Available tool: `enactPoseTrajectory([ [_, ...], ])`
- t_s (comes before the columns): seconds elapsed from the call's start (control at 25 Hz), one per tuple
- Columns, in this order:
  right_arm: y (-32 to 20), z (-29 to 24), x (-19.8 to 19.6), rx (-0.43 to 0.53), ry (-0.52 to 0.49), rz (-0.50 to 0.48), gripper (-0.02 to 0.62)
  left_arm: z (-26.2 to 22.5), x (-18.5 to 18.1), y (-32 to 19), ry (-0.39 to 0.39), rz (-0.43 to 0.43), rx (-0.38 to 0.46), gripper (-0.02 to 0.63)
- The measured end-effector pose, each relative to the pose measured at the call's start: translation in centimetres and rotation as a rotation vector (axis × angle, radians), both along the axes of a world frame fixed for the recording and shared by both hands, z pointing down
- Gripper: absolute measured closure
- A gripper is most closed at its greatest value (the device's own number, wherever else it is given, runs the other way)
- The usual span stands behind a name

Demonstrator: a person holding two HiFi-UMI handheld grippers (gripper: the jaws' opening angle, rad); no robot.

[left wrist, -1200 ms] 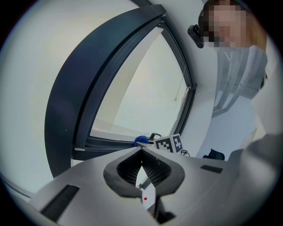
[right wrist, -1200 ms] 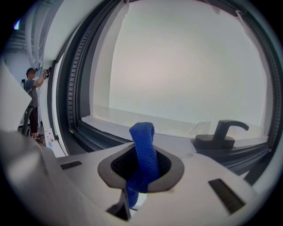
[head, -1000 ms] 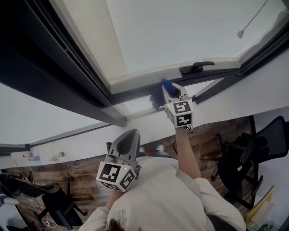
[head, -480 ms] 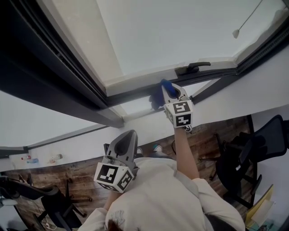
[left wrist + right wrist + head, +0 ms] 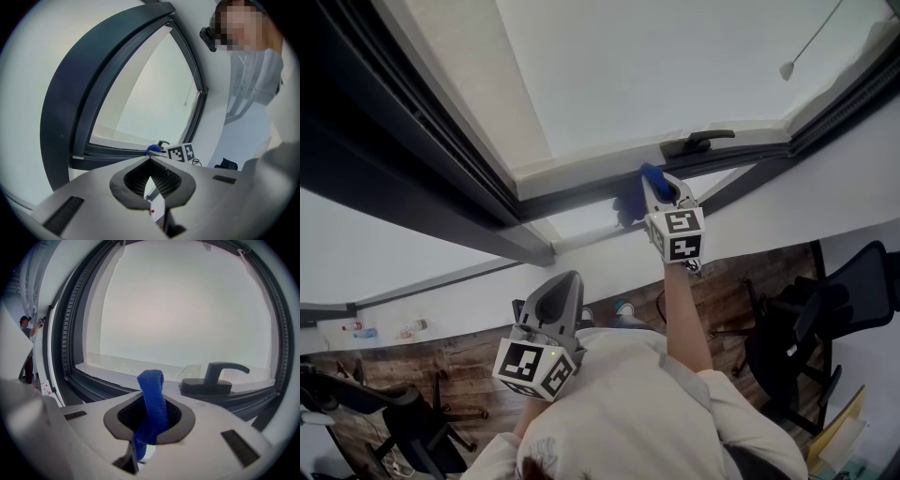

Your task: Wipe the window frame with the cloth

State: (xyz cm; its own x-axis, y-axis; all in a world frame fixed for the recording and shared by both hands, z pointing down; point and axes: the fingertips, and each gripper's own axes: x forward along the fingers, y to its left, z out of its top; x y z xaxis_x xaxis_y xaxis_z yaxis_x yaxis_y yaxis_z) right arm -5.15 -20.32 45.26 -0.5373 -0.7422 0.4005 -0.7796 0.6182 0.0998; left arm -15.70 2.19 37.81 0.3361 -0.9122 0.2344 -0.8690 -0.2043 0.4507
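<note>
While raised to the window frame's (image 5: 572, 197) lower rail, right gripper (image 5: 658, 187): jaws clamped on blue cloth (image 5: 152, 401), its folded end protruding at the rail, just left of the black window handle (image 5: 213, 379). Left gripper (image 5: 562, 300): jaws together, nothing between; held low before the person's chest, well apart from the frame.

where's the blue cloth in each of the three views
Head view: blue cloth upper centre, in the right claw at the window frame.
Left gripper view: small blue spot low centre, beside the marker cube.
Right gripper view: cloth bottom centre, clamped in the claw.
Shared landmark: black window handle, right of the cloth.
</note>
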Motion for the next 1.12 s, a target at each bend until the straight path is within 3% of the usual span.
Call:
enactPoseTrajectory([
  [1.12, -2.6, 0.1, 5.2, 0.004, -0.006, 0.100, 0.540, -0.3, 0.3, -0.4, 0.000, -0.057, 0.005, 0.601],
])
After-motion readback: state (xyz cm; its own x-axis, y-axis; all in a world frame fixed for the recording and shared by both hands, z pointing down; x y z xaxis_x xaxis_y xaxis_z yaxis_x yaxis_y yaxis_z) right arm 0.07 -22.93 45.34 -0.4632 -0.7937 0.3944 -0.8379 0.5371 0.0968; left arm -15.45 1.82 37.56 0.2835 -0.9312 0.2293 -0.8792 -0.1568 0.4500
